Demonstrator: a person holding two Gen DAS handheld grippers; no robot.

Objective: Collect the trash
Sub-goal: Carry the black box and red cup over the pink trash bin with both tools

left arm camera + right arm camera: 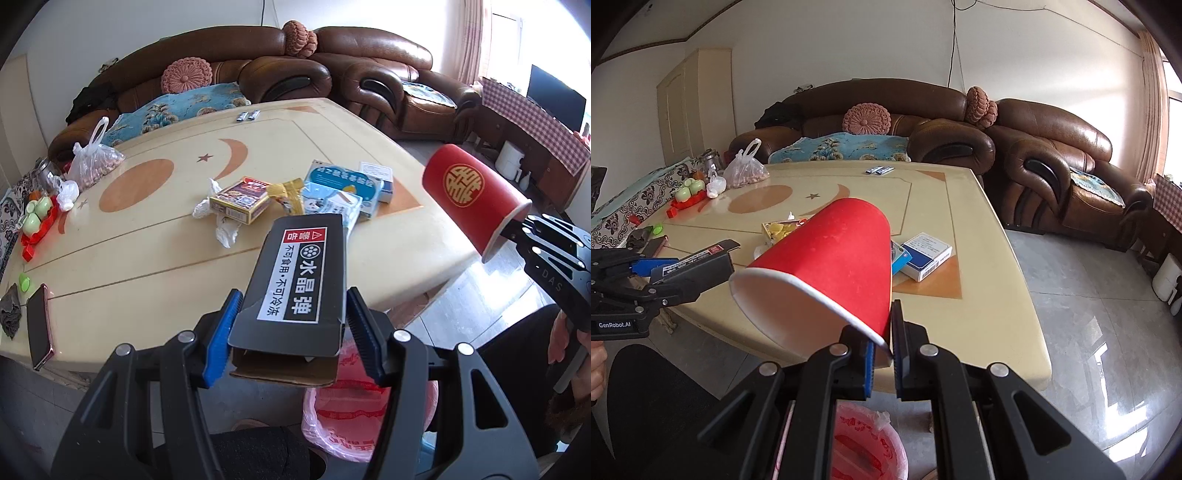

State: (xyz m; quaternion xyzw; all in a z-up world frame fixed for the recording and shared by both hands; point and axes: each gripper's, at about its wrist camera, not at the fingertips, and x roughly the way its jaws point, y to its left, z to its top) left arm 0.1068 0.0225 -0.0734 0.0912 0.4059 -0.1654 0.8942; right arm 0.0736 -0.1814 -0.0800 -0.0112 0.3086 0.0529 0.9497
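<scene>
- Far off to the left of my left gripper (291, 325), a phone (38, 326) lies at the near edge of the table (147, 258), with a plastic bag of nuts (94, 158) farther back.
- My left gripper is clamped on a black carton (295, 280), blue pads pressing its two long sides; its open flap end faces me, and it hangs clear above the table edge.
- Just beyond the carton's far end, the remaining litter sits on the table: a yellow box (240, 201), crumpled white wrappers (225, 230) and light-blue boxes (341, 188).
- Directly under both tools stands a bin lined with a pink bag (864, 443).
- To the right, my right gripper (882, 347) is pinched tight on the rim of a red paper cup (831, 269), tipped on its side with the mouth toward me, held in the air.
</scene>
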